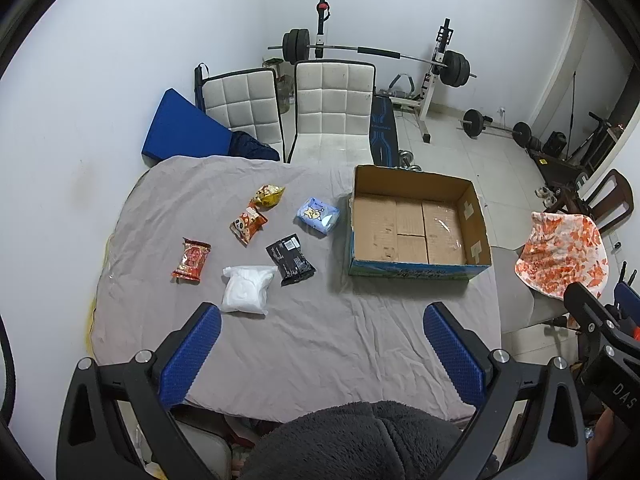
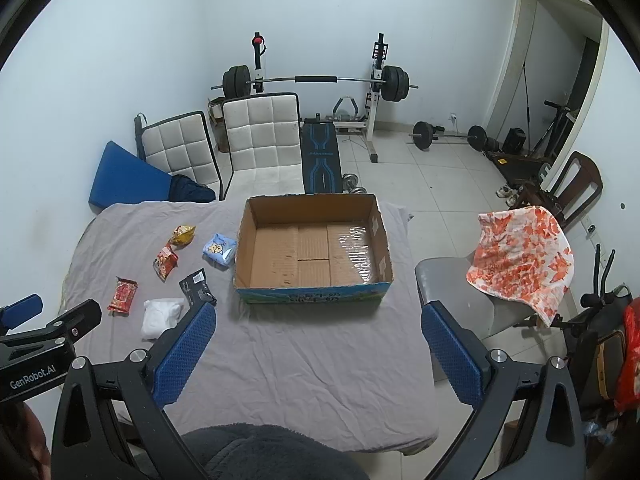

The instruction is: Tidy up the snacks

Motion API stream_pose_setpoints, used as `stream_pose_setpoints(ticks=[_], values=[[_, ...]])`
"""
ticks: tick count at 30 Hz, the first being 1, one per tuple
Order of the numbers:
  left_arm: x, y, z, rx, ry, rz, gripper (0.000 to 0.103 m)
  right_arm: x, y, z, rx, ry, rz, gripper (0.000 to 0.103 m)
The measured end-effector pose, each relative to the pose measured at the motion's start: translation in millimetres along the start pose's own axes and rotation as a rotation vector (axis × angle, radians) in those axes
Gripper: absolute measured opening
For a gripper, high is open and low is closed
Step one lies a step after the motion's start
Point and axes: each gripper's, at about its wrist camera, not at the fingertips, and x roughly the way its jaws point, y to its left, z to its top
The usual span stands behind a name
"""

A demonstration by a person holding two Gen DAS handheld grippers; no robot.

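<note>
Several snack packs lie on the left half of a grey-clothed table: a yellow pack, an orange panda pack, a red pack, a white bag, a black pack and a light blue pack. To their right stands an empty cardboard box. My left gripper hovers open above the table's near edge, holding nothing. My right gripper is open too, high above the near edge in front of the box, also holding nothing.
Two white padded chairs stand behind the table, with a blue cushion against the wall. A grey chair carrying an orange-patterned cloth sits to the right. A barbell rack and weights fill the back of the room.
</note>
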Motion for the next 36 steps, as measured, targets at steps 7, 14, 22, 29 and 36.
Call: stream_pose_setpoints(ticks=[7, 14, 22, 29, 36], values=[[5, -3, -2, 0.001, 0.012, -0.007, 0.103, 0, -1, -1, 0.001, 0.001, -0.001, 0.103], [14, -3, -5, -0.007, 0.035, -0.009, 0.103, 14, -1, -3, -0.001, 0.029, 0.006, 0.103], [39, 46, 6, -0.088, 0.047, 0.049, 0.103, 69, 21, 9, -0.007, 0.12, 0.1, 0.103], [110, 133, 2, -0.206, 0.148, 0.153, 0.103, 176, 92, 17, -0.067, 0.275, 0.231, 0.103], [222, 186, -14, -0.217, 0.32, 0.12, 0.103, 301, 195, 9, -0.21, 0.417, 0.244, 0.103]])
